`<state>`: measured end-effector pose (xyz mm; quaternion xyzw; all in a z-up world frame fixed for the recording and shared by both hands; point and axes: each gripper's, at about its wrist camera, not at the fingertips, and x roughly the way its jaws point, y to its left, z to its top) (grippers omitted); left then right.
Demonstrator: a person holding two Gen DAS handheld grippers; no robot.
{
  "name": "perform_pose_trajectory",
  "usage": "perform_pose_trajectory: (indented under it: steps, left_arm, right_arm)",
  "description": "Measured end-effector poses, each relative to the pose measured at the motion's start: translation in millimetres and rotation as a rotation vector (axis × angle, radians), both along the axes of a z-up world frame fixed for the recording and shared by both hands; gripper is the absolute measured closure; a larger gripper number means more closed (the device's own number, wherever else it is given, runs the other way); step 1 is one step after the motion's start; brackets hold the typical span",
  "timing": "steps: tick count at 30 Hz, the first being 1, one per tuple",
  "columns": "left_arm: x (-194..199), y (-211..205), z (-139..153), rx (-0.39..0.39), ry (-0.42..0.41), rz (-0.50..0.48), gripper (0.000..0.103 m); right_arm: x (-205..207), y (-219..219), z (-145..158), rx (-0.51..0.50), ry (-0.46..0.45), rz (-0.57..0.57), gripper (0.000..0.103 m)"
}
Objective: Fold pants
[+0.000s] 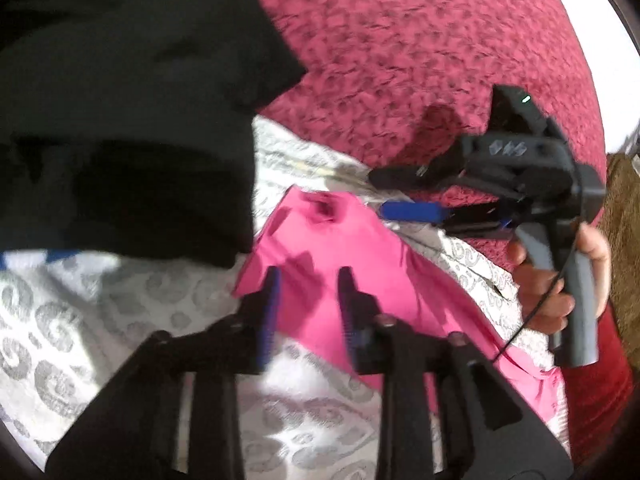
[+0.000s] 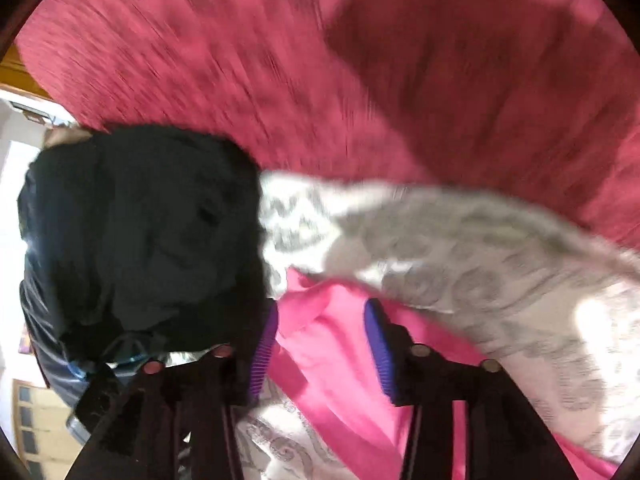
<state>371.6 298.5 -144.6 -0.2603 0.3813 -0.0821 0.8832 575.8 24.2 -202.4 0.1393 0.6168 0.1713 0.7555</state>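
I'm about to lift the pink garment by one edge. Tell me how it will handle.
Probably floppy: the pink garment lies creased and folded over itself on the patterned white cloth, so a lifted edge would likely droop. It looks thin, so likely light. It may drag that loose cloth along.

Support: bed covered by a crimson textured bedspread [image 1: 420, 48], filling the left wrist view from 11 to 3 o'clock. Directly on it: white pants with grey swirl print and pink lining [image 1: 352, 248], centre to 6 o'clock; black garment pile [image 1: 120, 120], 9 to 11 o'clock, touching the pants.
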Motion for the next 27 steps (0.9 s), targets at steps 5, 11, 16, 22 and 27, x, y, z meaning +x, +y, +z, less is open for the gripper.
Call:
perform_pose_trajectory:
  steps: [5, 11, 16, 22, 27]
  left_arm:
    - [13.4, -11.9, -3.4, 0.015, 0.021, -0.052, 0.072]
    - [43.7, -11.7, -25.2, -0.044, 0.109, -0.026, 0.072]
    - [58.4, -13.9, -43.2, -0.074, 0.117, -0.019, 0.097]
    - [42.1, -7.9, -26.7, -0.124, -0.001, -0.028, 0.099]
    - [9.2, 5.5, 12.4, -0.179, -0.082, -0.013, 0.099]
  right_arm:
    - [-17.3, -0.4, 44.2, -0.223, -0.205, 0.068, 0.039]
    - [-57.0, 17.5, 13.3, -0.519, -0.203, 0.440, 0.038]
    - [-39.9, -7.3, -7.9, -0.444, -0.122, 0.308, 0.038]
    - [-37.4, -11.7, -12.0, -0.378, -0.121, 0.258, 0.098]
    - [-63.6, -14.3, 31.0, -0.319, -0.223, 0.266, 0.098]
